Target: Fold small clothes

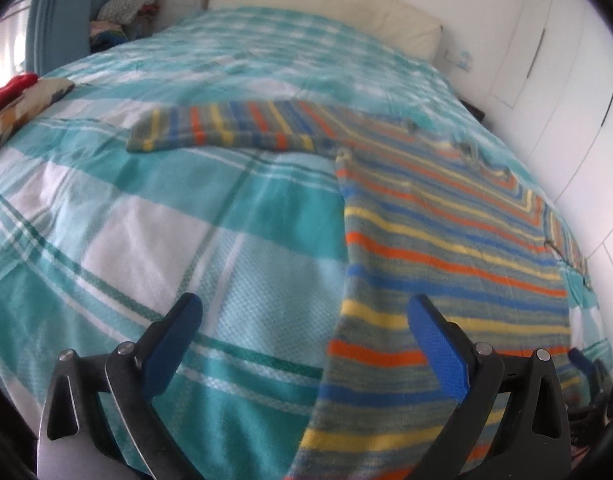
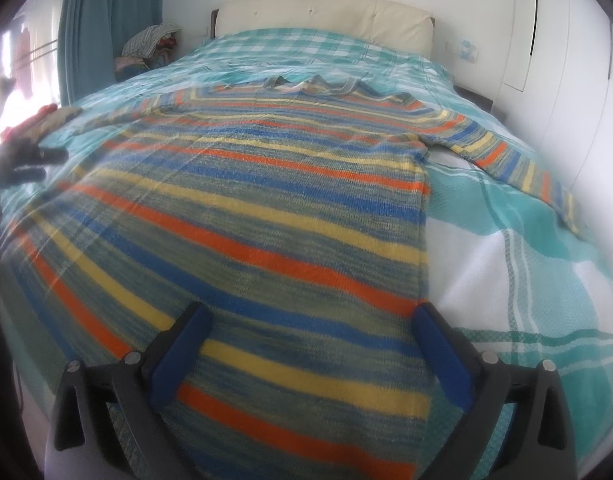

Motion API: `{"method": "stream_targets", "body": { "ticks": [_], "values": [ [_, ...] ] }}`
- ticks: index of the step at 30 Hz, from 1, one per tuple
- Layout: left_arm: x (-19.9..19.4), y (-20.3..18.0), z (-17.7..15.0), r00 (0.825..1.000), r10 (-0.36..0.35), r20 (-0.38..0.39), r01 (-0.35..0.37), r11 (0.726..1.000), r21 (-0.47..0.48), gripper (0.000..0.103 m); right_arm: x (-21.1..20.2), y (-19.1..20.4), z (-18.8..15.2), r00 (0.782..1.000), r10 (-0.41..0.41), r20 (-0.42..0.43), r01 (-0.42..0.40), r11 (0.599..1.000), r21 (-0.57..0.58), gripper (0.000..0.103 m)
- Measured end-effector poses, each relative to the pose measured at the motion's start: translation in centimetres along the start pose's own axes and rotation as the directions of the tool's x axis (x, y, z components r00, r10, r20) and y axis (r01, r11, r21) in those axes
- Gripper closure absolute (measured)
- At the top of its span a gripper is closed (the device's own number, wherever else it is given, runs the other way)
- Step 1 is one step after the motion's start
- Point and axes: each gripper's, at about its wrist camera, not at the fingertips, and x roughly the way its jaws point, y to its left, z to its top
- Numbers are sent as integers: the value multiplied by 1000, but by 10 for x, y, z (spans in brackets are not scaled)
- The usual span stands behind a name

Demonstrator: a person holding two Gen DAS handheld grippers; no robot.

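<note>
A striped knitted sweater (image 2: 266,208) lies flat on the bed (image 2: 526,260), its neckline far and its hem near. One sleeve stretches right over the teal checked cover. The right gripper (image 2: 310,320) hovers over the hem with fingers (image 2: 442,356) spread wide (blue pads). The left gripper (image 2: 30,164) shows at the left edge, blurred.
</note>
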Motion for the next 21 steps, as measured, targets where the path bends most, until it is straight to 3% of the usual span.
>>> {"method": "stream_targets", "body": {
  "ticks": [5,9,12,17,19,21],
  "values": [
    [-14,10,4,994,56,89,-52,997,-48,1,0,0,0,1000,2,-4,-2,1000,5,1],
    [-15,21,9,990,93,103,-85,993,-77,1,-11,-5,7,999,-5,-40,5,1000,4,1],
    [-18,27,12,987,114,113,-103,990,-99,1,-36,-33,20,999,36,-5,-35,997,72,2],
    [-12,30,17,995,72,66,-64,992,-112,1,-61,-149,71,996,-22,91,-3,964,267,2],
    [-12,28,16,995,70,68,-63,992,-109,1,-54,-208,85,994,-45,103,3,926,378,2],
    [-13,27,15,994,83,78,-75,992,-98,1,-34,-273,90,995,-61,74,14,852,523,4]
  ]
}}
